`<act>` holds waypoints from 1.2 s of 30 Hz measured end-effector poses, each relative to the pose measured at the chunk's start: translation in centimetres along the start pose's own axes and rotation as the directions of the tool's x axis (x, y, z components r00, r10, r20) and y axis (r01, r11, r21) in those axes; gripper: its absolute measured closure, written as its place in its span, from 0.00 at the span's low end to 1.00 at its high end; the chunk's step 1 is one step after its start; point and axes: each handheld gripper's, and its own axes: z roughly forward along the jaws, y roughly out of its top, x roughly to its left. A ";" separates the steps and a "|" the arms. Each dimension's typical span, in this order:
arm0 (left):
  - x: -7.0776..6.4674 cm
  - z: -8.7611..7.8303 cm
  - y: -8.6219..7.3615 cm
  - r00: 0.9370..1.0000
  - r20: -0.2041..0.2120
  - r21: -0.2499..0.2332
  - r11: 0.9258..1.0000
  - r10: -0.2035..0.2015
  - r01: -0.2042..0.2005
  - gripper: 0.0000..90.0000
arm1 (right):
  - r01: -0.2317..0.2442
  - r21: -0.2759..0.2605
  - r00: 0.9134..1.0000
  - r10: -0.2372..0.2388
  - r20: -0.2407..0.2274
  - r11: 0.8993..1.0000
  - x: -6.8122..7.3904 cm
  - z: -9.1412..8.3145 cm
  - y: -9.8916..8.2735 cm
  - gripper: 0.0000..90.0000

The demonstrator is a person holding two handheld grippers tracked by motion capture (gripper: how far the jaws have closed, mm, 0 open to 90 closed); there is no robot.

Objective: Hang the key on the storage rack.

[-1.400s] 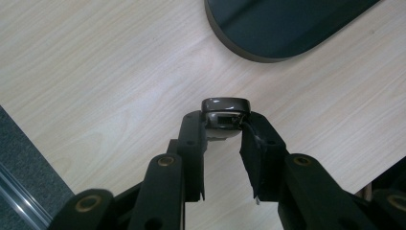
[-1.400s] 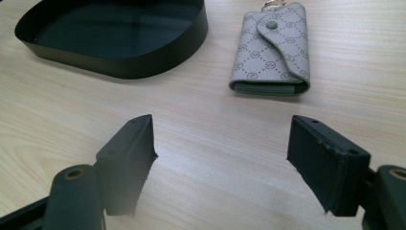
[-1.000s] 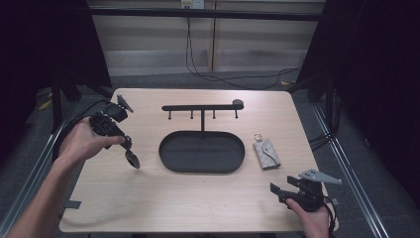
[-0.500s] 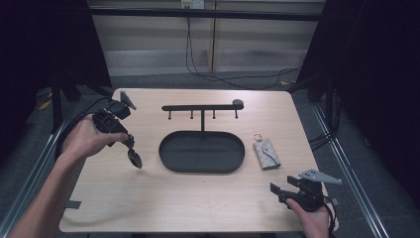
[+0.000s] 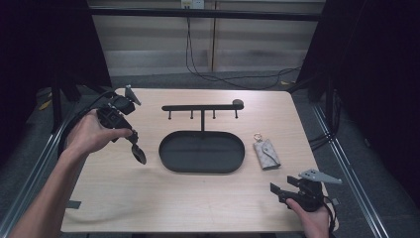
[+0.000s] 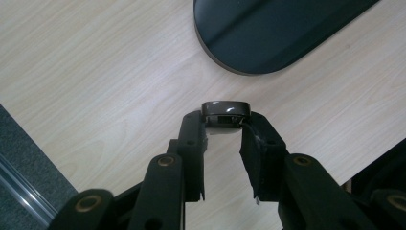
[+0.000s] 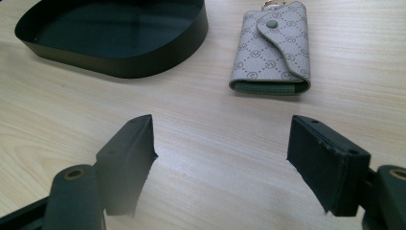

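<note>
Small dark glossy object (image 6: 225, 109), likely a car key fob though the view is poor, is pinched at its end by the left tongs (image 6: 224, 125), held above the worktop (image 5: 148, 198) just left of the oval tray (image 5: 202, 152). Looks light, rigid, slick-shelled: grip the flat sides. Right tongs (image 7: 221, 143) released, gaping, near the tray's right end, short of the patterned key pouch (image 7: 271, 48). Pale wood worktop, dark room.

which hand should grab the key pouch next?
Right. Its tongs are open and empty, with the key pouch lying just ahead of them. The left tongs are shut on a small dark object, across the tray.
</note>
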 end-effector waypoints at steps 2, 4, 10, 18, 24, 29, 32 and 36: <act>0.0 -0.1 0.2 1.000 0.002 -0.003 1.000 -0.005 0.005 0.79 | 0.000 0.000 1.000 0.000 0.000 1.000 0.0 0.0 0.0 0.27; 0.0 -0.2 0.4 1.000 -0.007 0.002 1.000 0.003 -0.003 0.79 | -0.002 0.001 1.000 0.002 -0.001 1.000 0.0 0.0 0.0 0.27; -0.3 -0.2 0.8 1.000 0.005 -0.006 1.000 0.008 -0.008 0.79 | -0.003 0.001 1.000 0.003 0.001 1.000 0.0 0.0 0.0 0.27; -0.5 -0.7 1.6 1.000 -0.005 -0.010 1.000 0.006 -0.006 0.79 | 0.000 0.002 1.000 0.000 0.001 1.000 0.0 0.0 0.0 0.27; -0.8 -1.1 1.9 1.000 0.005 -0.014 1.000 0.015 -0.015 0.79 | 0.001 0.003 1.000 -0.001 0.010 1.000 0.0 0.0 0.0 0.22; -1.3 -0.9 2.6 1.000 0.008 -0.010 1.000 0.023 -0.023 0.79 | -0.003 -0.009 1.000 0.003 0.023 1.000 0.0 -0.1 0.0 0.19; -1.5 -0.7 3.1 1.000 0.005 -0.009 1.000 0.025 -0.025 0.79 | -0.005 -0.012 1.000 0.005 0.023 1.000 0.0 -0.1 0.0 0.18; -2.0 -0.8 3.8 1.000 0.003 -0.004 1.000 0.028 -0.028 0.79 | -0.006 -0.019 1.000 0.006 0.017 1.000 -0.1 -0.2 0.0 0.17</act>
